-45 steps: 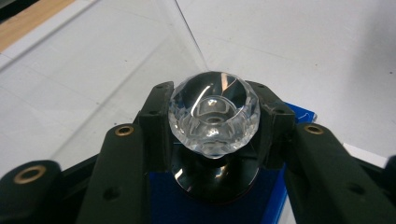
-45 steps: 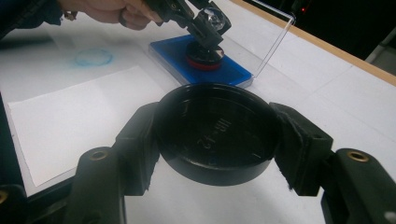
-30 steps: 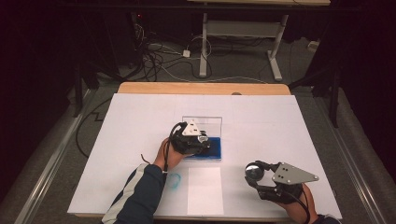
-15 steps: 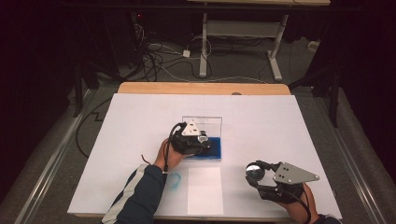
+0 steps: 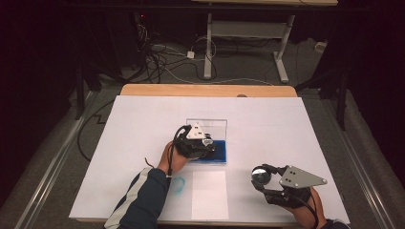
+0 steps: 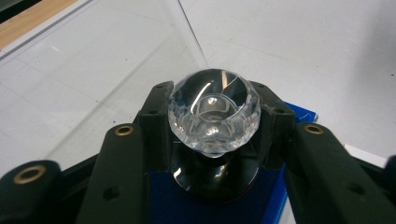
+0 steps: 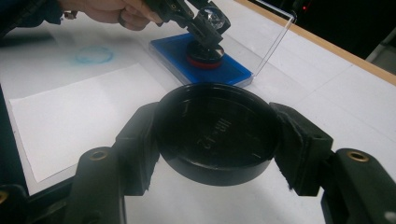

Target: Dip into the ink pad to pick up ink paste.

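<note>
My left gripper (image 6: 215, 122) is shut on the clear faceted knob of a stamp (image 6: 214, 109). The stamp's black and red base rests on the blue ink pad (image 7: 170, 52), whose clear lid (image 7: 276, 41) stands up behind it. From above, the left gripper (image 5: 206, 142) sits over the ink pad (image 5: 218, 155) near the table's middle. My right gripper (image 7: 215, 142) is shut on a round black cap (image 7: 215, 130), held just above the table. In the high view that cap (image 5: 260, 174) is at the front right.
A white sheet of paper (image 5: 209, 194) lies near the front edge between the two hands. A blue ring print (image 5: 177, 184) marks the white table cover (image 5: 286, 129) to its left. Cables and desk legs are on the floor beyond the table's wooden far edge (image 5: 205, 90).
</note>
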Demonstrator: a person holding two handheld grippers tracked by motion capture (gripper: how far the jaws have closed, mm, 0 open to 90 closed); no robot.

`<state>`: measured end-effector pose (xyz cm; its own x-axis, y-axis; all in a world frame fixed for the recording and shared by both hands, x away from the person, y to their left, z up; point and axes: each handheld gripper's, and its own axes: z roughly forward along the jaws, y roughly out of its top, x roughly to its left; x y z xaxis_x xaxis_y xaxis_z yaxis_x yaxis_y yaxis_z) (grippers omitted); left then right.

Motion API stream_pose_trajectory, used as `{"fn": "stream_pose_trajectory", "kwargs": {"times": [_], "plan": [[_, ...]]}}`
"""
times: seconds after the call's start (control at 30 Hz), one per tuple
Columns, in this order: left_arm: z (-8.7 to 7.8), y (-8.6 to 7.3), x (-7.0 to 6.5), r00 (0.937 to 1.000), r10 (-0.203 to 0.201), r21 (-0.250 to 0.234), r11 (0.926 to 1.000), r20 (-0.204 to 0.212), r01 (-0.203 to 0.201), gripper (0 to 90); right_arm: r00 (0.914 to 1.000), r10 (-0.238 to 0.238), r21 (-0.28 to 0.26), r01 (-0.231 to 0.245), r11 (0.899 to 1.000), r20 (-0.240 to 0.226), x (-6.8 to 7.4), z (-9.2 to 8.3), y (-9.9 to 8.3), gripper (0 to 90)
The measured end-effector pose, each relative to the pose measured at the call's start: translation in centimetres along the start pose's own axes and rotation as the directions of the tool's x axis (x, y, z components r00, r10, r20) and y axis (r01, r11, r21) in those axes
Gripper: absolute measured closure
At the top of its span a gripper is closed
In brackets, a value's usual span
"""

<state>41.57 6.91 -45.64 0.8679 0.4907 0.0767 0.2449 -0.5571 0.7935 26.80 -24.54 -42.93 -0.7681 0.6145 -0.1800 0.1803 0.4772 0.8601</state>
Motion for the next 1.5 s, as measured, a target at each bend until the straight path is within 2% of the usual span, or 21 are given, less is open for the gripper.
{"fn": "stream_pose_trajectory", "kwargs": {"times": [0.13, 0.27, 0.7, 0.77, 1.07, 1.5], "plan": [[0.0, 0.0, 0.0, 1.0, -0.004, -0.002, 1.0, -0.001, 0.004, 54.3, 1.0, -0.001, 0.0, 0.001, 1.0, -0.001, 0.1, 0.0, 0.0, 38.1], [0.0, 0.1, -0.2, 0.9998, 0.015, 0.008, 0.9999, -0.014, -0.015, 54.2, 1.0, -0.002, -0.002, 0.002, 1.0, -0.003, 0.0, 0.0, 0.0, 38.1], [-0.1, 0.1, -0.1, 0.9999, 0.009, 0.0, 1.0, -0.008, -0.009, 54.2, 1.0, -0.004, -0.001, 0.004, 1.0, -0.005, 0.0, 0.0, 0.0, 38.1], [-0.2, 0.2, -0.2, 0.9997, 0.02, 0.0, 0.9998, -0.015, -0.02, 54.2, 1.0, -0.005, -0.002, 0.005, 1.0, -0.005, 0.0, 0.0, 0.0, 38.1], [-2.8, 1.9, 0.2, 0.9983, 0.034, -0.066, 0.9971, -0.048, -0.037, 54.2, 1.0, -0.006, -0.009, 0.006, 1.0, 0.001, 0.0, -0.1, 0.0, 38.1], [-4.8, 2.2, -0.4, 0.9974, 0.05, -0.088, 0.9946, -0.051, -0.055, 54.1, 1.0, -0.006, -0.012, 0.006, 1.0, 0.001, 0.0, -0.1, 0.1, 38.1]]}}
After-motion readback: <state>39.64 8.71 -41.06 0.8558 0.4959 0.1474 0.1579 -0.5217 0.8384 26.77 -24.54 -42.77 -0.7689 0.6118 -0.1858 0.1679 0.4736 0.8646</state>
